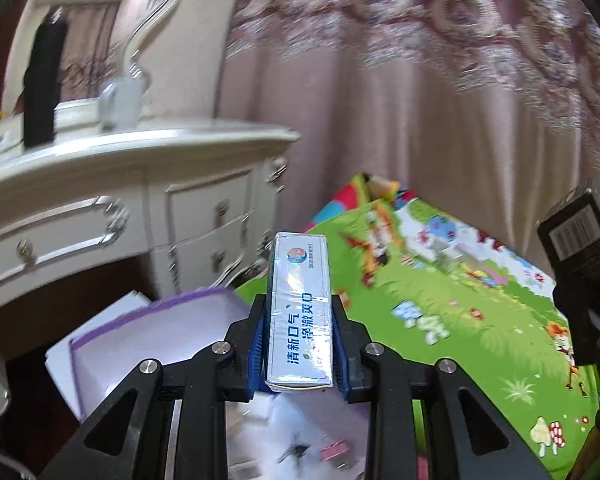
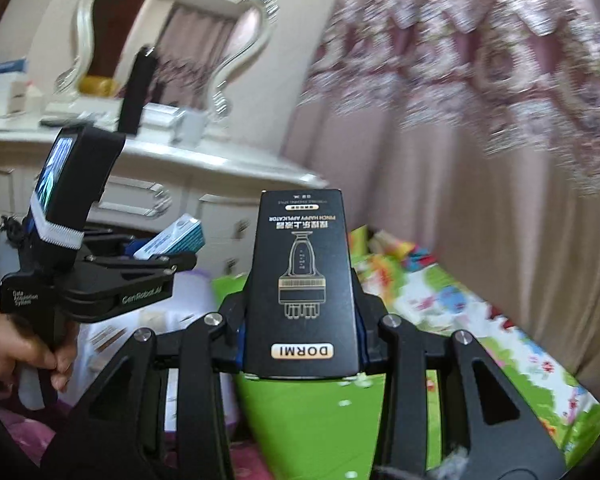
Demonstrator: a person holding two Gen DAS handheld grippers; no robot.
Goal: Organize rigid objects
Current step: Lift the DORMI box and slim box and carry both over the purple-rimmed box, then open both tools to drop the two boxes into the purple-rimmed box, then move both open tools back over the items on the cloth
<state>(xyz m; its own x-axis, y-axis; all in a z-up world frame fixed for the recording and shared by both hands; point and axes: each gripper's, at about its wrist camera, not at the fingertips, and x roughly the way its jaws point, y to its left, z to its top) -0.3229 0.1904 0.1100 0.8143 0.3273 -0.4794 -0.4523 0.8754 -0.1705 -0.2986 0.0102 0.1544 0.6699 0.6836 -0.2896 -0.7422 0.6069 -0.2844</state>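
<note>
Two boxes were held up in a bedroom, one in each gripper.

The left gripper [image 1: 300, 344] had its jaws clamped on a slim, glossy silver-white box [image 1: 300, 312]; the right gripper [image 2: 302, 320] gripped a matte black carton [image 2: 302, 280] with a gold line drawing. Ahead lay a bright cartoon play mat [image 1: 460, 300] before pink pleated curtains [image 1: 380, 120]. A carved white dresser [image 1: 120, 208] crowded the left, a purple-edged white bin [image 1: 148, 340] below it.
</note>
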